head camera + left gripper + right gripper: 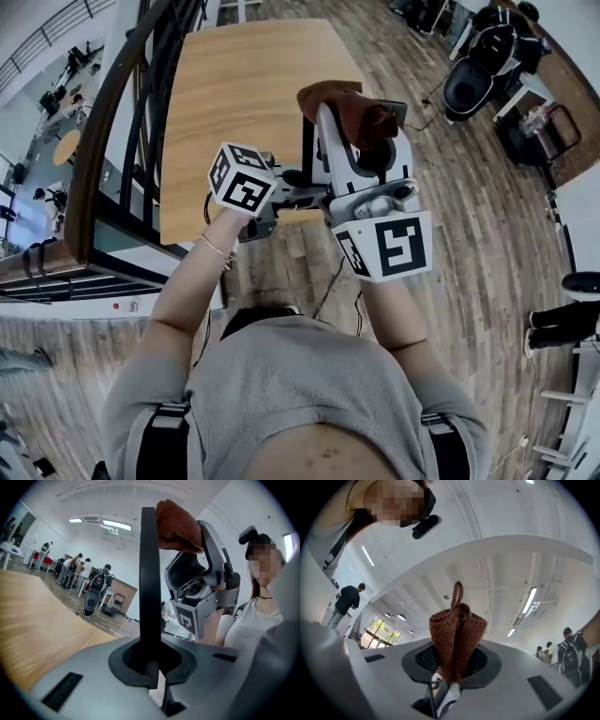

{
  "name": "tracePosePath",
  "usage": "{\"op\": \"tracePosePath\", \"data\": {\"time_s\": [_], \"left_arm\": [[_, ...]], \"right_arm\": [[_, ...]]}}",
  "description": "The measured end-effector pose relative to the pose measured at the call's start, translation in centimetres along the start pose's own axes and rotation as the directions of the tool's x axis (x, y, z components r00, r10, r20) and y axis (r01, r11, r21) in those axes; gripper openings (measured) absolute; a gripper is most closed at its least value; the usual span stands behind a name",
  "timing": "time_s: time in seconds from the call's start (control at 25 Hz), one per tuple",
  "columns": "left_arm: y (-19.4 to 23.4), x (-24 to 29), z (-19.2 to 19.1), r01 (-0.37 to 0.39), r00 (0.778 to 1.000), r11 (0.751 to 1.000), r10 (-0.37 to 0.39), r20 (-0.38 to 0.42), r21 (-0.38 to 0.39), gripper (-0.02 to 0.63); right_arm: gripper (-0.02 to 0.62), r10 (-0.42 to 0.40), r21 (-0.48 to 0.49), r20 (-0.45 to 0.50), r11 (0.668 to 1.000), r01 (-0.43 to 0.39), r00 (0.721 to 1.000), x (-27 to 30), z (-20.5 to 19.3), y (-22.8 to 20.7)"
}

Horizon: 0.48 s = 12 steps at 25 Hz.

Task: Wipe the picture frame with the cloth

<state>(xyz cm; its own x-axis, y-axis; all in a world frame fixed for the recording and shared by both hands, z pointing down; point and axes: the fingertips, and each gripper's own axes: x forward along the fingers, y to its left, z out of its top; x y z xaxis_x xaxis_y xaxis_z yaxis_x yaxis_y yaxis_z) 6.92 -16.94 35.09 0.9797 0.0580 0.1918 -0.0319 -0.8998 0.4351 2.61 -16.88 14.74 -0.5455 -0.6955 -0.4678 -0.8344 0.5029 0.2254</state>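
Observation:
A thin black picture frame (149, 583) stands upright and edge-on in my left gripper (152, 667), whose jaws are shut on its lower edge. In the head view the frame (307, 141) sits just past the left gripper (296, 180), above the table's near edge. My right gripper (450, 667) is shut on a bunched brown knitted cloth (457, 634). From the left gripper view the cloth (178, 524) rests against the frame's top right side, with the right gripper (199, 555) behind it. The head view shows the cloth (345, 105) sticking out of the right gripper (364, 129).
A wooden table (244, 84) lies under and beyond both grippers. A dark railing (141, 103) runs along its left side. A black chair (483, 66) stands on the plank floor at the far right. Several people (77, 571) stand far off in the room.

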Motion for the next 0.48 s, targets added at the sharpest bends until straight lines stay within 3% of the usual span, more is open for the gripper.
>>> {"op": "tracePosePath", "data": {"time_s": [0.48], "left_arm": [[0.6, 0.0, 1.3, -0.003, 1.0, 1.0, 0.003, 0.027, -0.005, 0.017]], "right_arm": [[0.097, 0.006, 0.039, -0.129, 0.999, -0.001, 0.992, -0.9, -5.0, -0.2]]}}
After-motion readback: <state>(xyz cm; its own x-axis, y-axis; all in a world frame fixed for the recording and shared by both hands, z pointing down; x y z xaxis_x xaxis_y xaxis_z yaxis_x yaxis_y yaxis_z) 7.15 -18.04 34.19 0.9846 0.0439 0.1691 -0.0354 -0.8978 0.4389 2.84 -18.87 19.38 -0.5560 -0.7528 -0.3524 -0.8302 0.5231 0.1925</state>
